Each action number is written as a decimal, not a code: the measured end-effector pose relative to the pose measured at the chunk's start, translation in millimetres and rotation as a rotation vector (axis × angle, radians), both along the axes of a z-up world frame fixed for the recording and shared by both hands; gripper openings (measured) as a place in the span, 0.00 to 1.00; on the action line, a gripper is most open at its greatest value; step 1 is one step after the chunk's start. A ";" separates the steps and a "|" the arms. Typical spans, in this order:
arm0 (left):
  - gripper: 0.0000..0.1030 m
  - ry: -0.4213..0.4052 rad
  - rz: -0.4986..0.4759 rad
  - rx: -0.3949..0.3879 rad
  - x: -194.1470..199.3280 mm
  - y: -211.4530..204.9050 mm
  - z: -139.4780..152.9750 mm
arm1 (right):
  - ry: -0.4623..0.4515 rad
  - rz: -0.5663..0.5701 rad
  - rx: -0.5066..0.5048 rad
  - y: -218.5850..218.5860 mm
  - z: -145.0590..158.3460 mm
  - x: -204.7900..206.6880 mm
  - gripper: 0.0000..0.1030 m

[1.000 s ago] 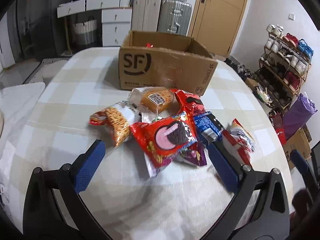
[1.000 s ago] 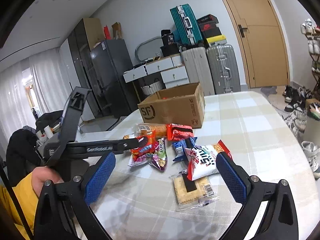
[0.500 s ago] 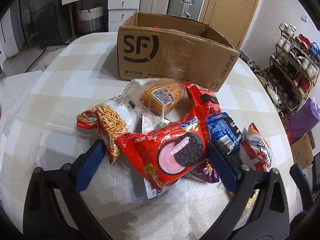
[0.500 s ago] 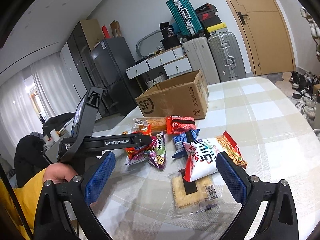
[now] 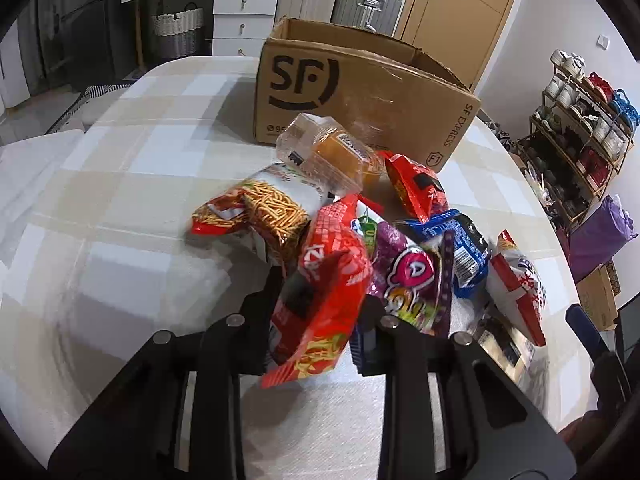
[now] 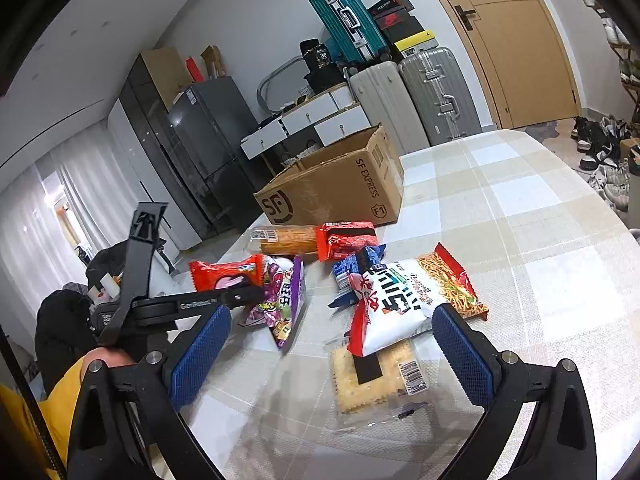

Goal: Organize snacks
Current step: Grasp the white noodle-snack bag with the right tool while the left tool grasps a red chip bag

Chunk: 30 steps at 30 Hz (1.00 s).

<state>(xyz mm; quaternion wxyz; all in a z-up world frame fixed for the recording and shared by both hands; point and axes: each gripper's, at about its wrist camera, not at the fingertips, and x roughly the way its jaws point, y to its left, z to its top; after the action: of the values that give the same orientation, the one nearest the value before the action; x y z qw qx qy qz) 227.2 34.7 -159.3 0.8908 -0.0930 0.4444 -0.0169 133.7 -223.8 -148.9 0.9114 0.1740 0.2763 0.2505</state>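
Note:
A pile of snack packets lies on the checked table in front of an open SF cardboard box [image 5: 360, 96]. My left gripper [image 5: 320, 312] is shut on a red cookie packet [image 5: 324, 292], lifted and tilted over the pile. That packet also shows in the right wrist view [image 6: 226, 274]. Under it lie a purple candy bag [image 5: 408, 280], a noodle-snack bag [image 5: 264, 208], a clear-wrapped cake [image 5: 328, 156], a small red packet [image 5: 418, 188] and a blue packet [image 5: 460, 240]. My right gripper [image 6: 332, 352] is open and empty, above a cracker pack [image 6: 372, 380] and a white noodle bag [image 6: 408, 300].
The box [image 6: 340, 188] stands behind the pile. Suitcases [image 6: 404, 96], white drawers and a dark fridge [image 6: 208, 148] stand beyond the table. A shoe rack [image 5: 580, 132] is to the right. The table edge curves off on the left [image 5: 48, 168].
My left gripper has moved in and shut on the red cookie packet, lifting and tilting it. My right gripper has shifted slightly closer to the cracker pack, jaws as open as before.

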 end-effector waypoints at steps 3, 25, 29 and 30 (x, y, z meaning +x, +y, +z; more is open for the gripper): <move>0.24 -0.013 0.002 -0.006 -7.5 3.5 2.7 | 0.000 -0.007 -0.004 0.2 0.8 -1.3 0.99; 0.23 0.008 -0.050 -0.100 -80.3 49.3 -2.1 | -0.014 -0.021 -0.070 8.6 4.4 -4.9 0.99; 0.22 -0.035 -0.068 -0.094 -91.8 51.4 10.7 | 0.003 -0.003 -0.084 13.2 3.5 -3.3 0.99; 0.22 -0.038 -0.070 -0.094 -91.9 52.0 12.8 | 0.003 -0.001 -0.097 15.1 4.8 -2.7 0.99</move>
<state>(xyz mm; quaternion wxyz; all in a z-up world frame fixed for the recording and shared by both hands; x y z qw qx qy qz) 135.3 86.6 -146.6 0.8927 -0.1188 0.4289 -0.0708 131.0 -208.7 -144.1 0.9185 0.1300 0.2896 0.2358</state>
